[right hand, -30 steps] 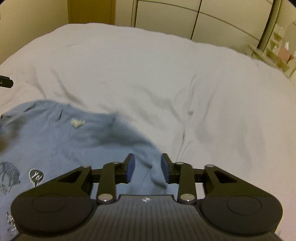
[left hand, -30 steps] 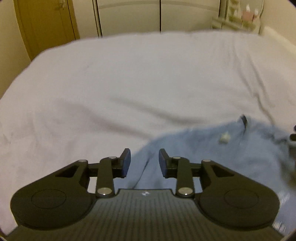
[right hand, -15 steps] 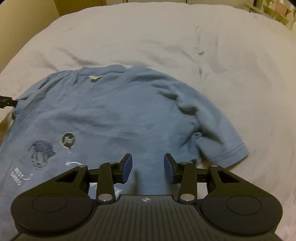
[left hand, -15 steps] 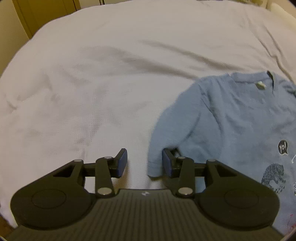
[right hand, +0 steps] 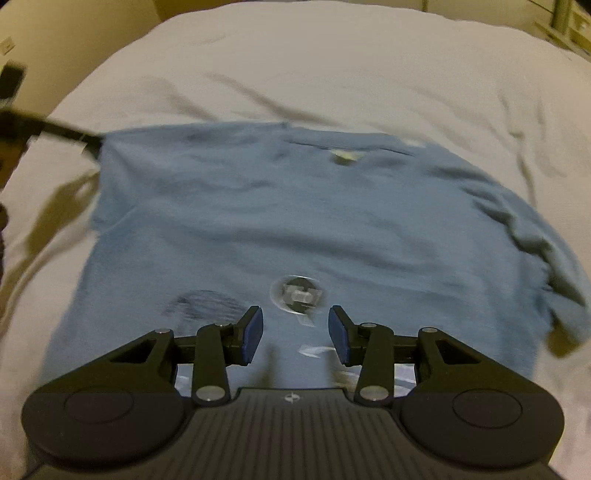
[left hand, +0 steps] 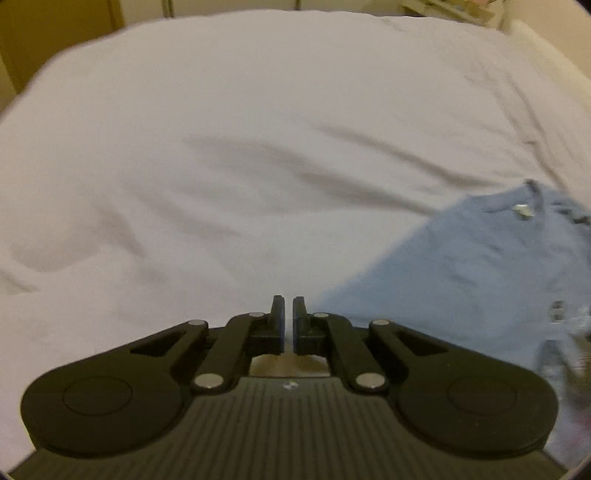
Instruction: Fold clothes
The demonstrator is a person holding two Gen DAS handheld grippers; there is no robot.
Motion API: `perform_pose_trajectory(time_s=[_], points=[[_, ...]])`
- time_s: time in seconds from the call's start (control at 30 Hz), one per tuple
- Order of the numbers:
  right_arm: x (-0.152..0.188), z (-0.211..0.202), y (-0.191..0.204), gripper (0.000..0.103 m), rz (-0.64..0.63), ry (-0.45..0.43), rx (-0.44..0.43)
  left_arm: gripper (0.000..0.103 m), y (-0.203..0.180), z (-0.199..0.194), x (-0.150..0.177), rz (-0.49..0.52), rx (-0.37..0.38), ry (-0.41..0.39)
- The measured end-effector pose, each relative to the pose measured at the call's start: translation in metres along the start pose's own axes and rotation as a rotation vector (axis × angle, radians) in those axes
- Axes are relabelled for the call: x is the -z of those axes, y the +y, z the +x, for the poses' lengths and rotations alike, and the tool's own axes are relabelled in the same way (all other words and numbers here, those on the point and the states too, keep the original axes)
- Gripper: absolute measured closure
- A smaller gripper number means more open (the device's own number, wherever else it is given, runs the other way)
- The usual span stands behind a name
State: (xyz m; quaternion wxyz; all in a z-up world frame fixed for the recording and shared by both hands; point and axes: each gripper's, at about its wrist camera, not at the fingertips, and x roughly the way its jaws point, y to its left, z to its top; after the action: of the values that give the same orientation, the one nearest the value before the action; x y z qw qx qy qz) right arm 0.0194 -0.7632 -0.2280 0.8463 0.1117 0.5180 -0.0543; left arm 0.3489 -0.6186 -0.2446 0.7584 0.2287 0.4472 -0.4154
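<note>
On the bed (left hand: 221, 155): white cover with shallow creases, filling most of both wrist views.
T-shirt (right hand: 295, 221): light blue, lying spread on the cover with its front up; neckline at the far side, hem toward the right gripper. Blurred in both views.
T-shirt in the left wrist view (left hand: 480, 280): at the right, its near edge running up to the left gripper's fingertips.
Neck label (right hand: 343, 157): small pale tag inside the collar, at the far middle of the shirt.
Prints: a round dark badge (right hand: 299, 295) at mid-chest and a dark smudged figure (right hand: 203, 306) to its left; details too blurred to read.
Right sleeve side of the shirt (right hand: 554, 266): bunched and folded, its edge lifted a little off the cover and throwing a shadow.
Left gripper (left hand: 289, 321): jaws closed to a thin slit, at the shirt's left edge; whether cloth is pinched between them cannot be told from its own view.
Left gripper from the right wrist view (right hand: 74, 138): a dark blurred bar reaching in from the left, its tip meeting the shirt's far left corner.
Right gripper (right hand: 295, 334): jaws wide open, blue pads facing each other, hovering above the lower chest of the shirt with nothing between them.
Background: pale wardrobe doors (left hand: 229, 5) beyond the bed.
</note>
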Motion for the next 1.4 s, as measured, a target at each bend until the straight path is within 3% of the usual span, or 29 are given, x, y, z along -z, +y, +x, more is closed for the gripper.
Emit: perform_pose_trajectory(time_s=[0.03,0.1,0.17,0.3,0.37,0.43,0.5,0.67,0.73,0.77,0.9,1.0,1.17,1.4], points=[[-0.002,0.003,0.014,0.06,-0.013,-0.001,-0.008,0.099,0.007,-0.002,0.004,-0.028,0.005,-0.008],[-0.004,0.009,0.045,0.06,-0.056,-0.008,-0.025,0.084,0.021,-0.007,0.012,-0.082,0.014,-0.023],[-0.007,0.017,0.078,0.06,-0.107,-0.016,-0.042,0.076,0.023,-0.01,0.028,-0.097,0.063,-0.027],[-0.012,0.037,0.147,0.06,-0.295,-0.055,-0.036,0.074,0.024,-0.012,0.059,-0.119,0.139,-0.031],[-0.015,0.048,0.186,0.056,-0.455,-0.098,0.008,0.074,0.025,-0.01,0.072,-0.158,0.164,-0.035],[-0.016,0.061,0.22,0.034,-0.63,-0.158,0.079,0.074,0.026,-0.011,0.085,-0.204,0.185,-0.046],[-0.012,0.081,0.247,0.026,-0.817,-0.194,0.174,0.074,0.024,-0.013,0.097,-0.24,0.206,-0.054],[-0.005,0.134,0.266,0.033,-1.103,-0.134,0.316,0.069,0.028,-0.017,0.122,-0.3,0.227,-0.073],[-0.01,0.138,0.262,0.06,-1.128,-0.166,0.352,0.069,0.028,-0.016,0.127,-0.309,0.234,-0.08],[-0.013,0.137,0.26,0.065,-1.12,-0.185,0.354,0.069,0.029,-0.016,0.13,-0.314,0.238,-0.083],[-0.04,0.102,0.247,0.103,-0.931,-0.268,0.233,0.068,0.028,-0.014,0.138,-0.305,0.24,-0.094],[-0.055,0.076,0.239,0.103,-0.784,-0.317,0.136,0.066,0.023,-0.015,0.135,-0.235,0.218,-0.096],[-0.055,0.07,0.238,0.102,-0.722,-0.301,0.09,0.06,0.024,-0.009,0.125,-0.182,0.231,-0.099],[-0.042,0.081,0.236,0.102,-0.71,-0.226,0.01,0.06,0.04,0.014,0.11,-0.354,0.314,-0.109]])
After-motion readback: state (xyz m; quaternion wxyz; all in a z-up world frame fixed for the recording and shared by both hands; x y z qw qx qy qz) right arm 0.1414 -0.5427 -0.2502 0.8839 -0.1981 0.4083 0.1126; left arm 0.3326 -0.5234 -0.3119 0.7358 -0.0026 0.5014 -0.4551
